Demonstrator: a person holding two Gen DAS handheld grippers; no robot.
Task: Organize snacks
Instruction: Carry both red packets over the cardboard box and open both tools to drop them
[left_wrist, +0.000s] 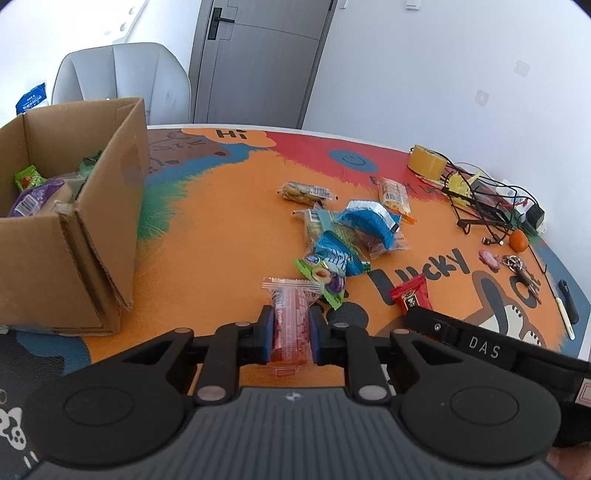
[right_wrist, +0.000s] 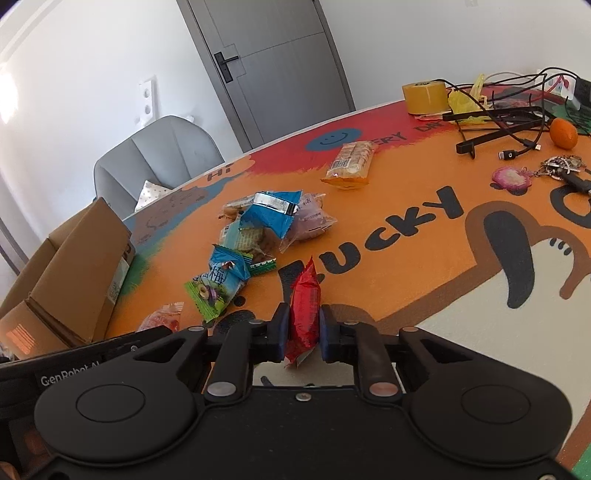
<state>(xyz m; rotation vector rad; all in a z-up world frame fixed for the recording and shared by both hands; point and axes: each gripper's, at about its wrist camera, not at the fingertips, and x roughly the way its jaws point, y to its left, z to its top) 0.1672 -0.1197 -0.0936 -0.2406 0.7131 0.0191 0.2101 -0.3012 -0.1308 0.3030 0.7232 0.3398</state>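
We've got a snack in each claw right now. Our left gripper (left_wrist: 289, 328) is clamped on a clear packet with red-pink candy (left_wrist: 291, 314), pinched across its middle so the ends stick out free. The right gripper (right_wrist: 303, 328) is squeezing a red foil packet (right_wrist: 304, 310) stood up on edge between the pads.

The cardboard box (left_wrist: 74, 221) sits open at the left, already holding a purple packet (left_wrist: 31, 199) and a green one (left_wrist: 26, 177), so that's probably where both are headed. The other snacks are still heaped mid-table: a blue pouch (left_wrist: 369, 221), a green plum packet (left_wrist: 325, 277) and an orange-trimmed cracker pack (right_wrist: 351, 162).

Readable stuff: the tablecloth (right_wrist: 388, 280) says "LUCKY" and "Hi", one gripper body reads "DAS", the other "GenRobot".
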